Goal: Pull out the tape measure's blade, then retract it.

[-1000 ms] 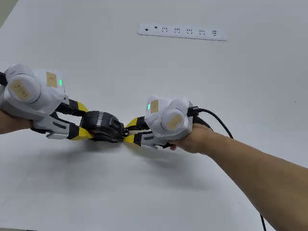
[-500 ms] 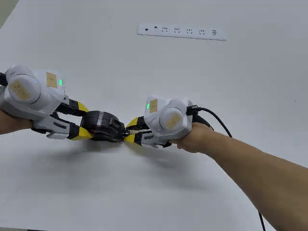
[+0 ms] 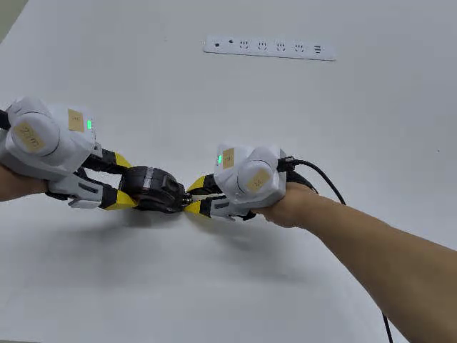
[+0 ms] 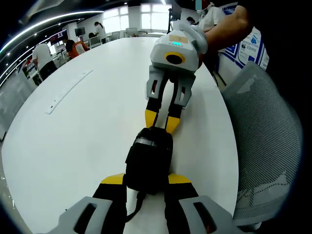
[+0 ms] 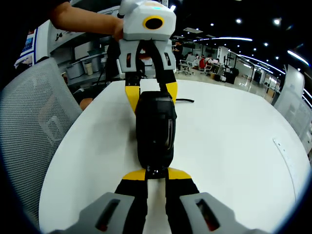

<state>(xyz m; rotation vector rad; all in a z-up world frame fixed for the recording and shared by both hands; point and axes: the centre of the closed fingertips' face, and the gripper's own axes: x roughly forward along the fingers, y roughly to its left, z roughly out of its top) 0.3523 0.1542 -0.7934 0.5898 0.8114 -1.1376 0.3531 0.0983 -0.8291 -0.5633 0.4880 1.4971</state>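
A black tape measure (image 3: 151,189) lies on the white table between the two grippers. My left gripper (image 3: 123,181) is shut on its body (image 4: 148,161), yellow fingertips pressed to both sides. My right gripper (image 3: 191,196) meets it from the right, shut on the blade's end hook at the case mouth (image 5: 155,171). In the right gripper view the case (image 5: 156,129) stands lengthwise ahead of the jaws, with the left gripper (image 5: 150,95) behind it. In the left gripper view the right gripper (image 4: 163,118) faces me past the case. No length of blade shows.
A white power strip (image 3: 269,47) lies at the far side of the table. A black cable (image 3: 321,180) trails from the right gripper along the person's forearm. A grey mesh chair back (image 4: 265,146) stands beside the table edge. People sit at desks in the background.
The left gripper and tape measure have edged slightly left and down in the head view. The right gripper stays on the blade tip.
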